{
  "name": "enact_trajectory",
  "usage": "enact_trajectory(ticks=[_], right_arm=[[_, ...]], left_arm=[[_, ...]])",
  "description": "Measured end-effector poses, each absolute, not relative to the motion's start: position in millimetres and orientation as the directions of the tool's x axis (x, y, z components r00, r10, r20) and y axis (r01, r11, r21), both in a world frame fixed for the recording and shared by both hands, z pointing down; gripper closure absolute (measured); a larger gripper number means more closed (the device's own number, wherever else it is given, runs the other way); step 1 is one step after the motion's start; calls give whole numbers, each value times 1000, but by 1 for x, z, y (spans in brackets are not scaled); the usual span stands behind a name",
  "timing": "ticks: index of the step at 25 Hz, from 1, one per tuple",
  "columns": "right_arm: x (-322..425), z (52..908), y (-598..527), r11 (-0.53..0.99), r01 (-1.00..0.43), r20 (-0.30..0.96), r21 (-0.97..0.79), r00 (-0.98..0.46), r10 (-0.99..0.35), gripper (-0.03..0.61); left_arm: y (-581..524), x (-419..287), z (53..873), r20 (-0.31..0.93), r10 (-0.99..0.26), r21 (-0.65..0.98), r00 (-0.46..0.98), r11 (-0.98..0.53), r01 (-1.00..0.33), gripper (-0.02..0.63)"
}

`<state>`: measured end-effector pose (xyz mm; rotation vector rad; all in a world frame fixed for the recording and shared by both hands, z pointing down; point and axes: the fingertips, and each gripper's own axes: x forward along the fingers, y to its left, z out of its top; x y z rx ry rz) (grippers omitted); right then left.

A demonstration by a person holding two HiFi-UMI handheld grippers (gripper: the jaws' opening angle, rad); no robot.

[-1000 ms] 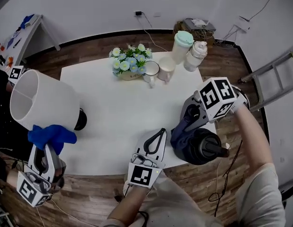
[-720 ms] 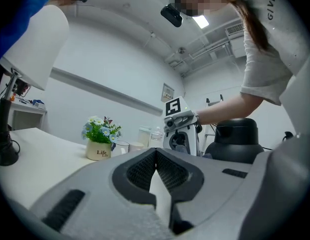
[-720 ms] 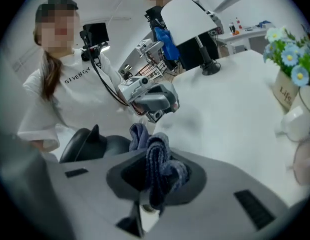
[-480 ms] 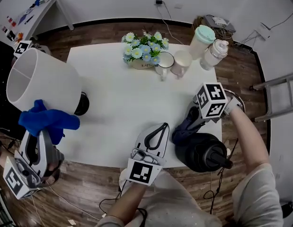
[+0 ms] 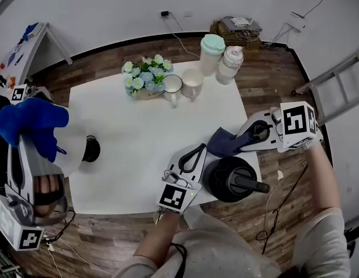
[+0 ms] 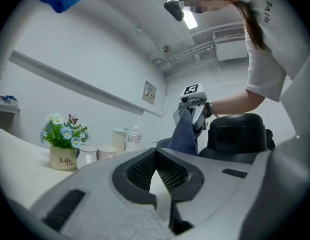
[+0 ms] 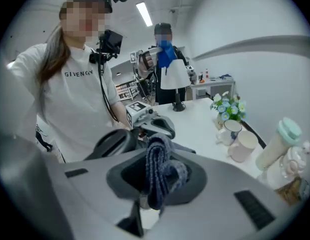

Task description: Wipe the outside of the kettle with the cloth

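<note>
A black kettle (image 5: 231, 179) stands at the table's near right corner, its handle pointing right. It also shows in the left gripper view (image 6: 237, 134) and the right gripper view (image 7: 113, 142). My right gripper (image 5: 242, 143) is just beyond it, shut on a dark blue cloth (image 5: 222, 143). The cloth hangs by the kettle's far left side; contact cannot be told. In the right gripper view the cloth (image 7: 162, 171) sits bunched between the jaws of the right gripper (image 7: 156, 156). My left gripper (image 5: 197, 148) lies left of the kettle, shut and empty, also seen as left gripper (image 6: 156, 152).
At the table's (image 5: 144, 126) far side stand a flower pot (image 5: 145, 80), two mugs (image 5: 172, 86), a mint-lidded jug (image 5: 211, 52) and a bottle (image 5: 230, 64). A lamp base (image 5: 90, 148) sits at the left. Another gripper (image 5: 28, 196) holds a bright blue cloth (image 5: 28, 123) there.
My right gripper has drawn the dark cloth away from the kettle's top, up and to the right. At the left, the other gripper has lifted its blue cloth higher.
</note>
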<state>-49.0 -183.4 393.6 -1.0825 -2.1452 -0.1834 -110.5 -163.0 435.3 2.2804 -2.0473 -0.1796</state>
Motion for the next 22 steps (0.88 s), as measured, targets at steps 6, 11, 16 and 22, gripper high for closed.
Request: enact_trajectory(ticks=[6, 11, 16, 22], right_arm=[[-19, 342, -173, 694, 695, 584, -188, -489, 648, 526], [-19, 393, -172, 707, 644, 592, -292, -459, 663, 526], [-29, 436, -182, 726, 574, 566, -378, -477, 673, 526], [-16, 491, -187, 730, 491, 589, -475, -439, 679, 526]], left_arm=[[-189, -100, 407, -52, -980, 48, 194, -196, -979, 607], [-210, -95, 415, -43, -972, 49, 229, -231, -972, 607], [-224, -96, 437, -47, -966, 14, 253, -254, -967, 607], [-221, -95, 427, -59, -971, 75, 230, -234, -969, 607]])
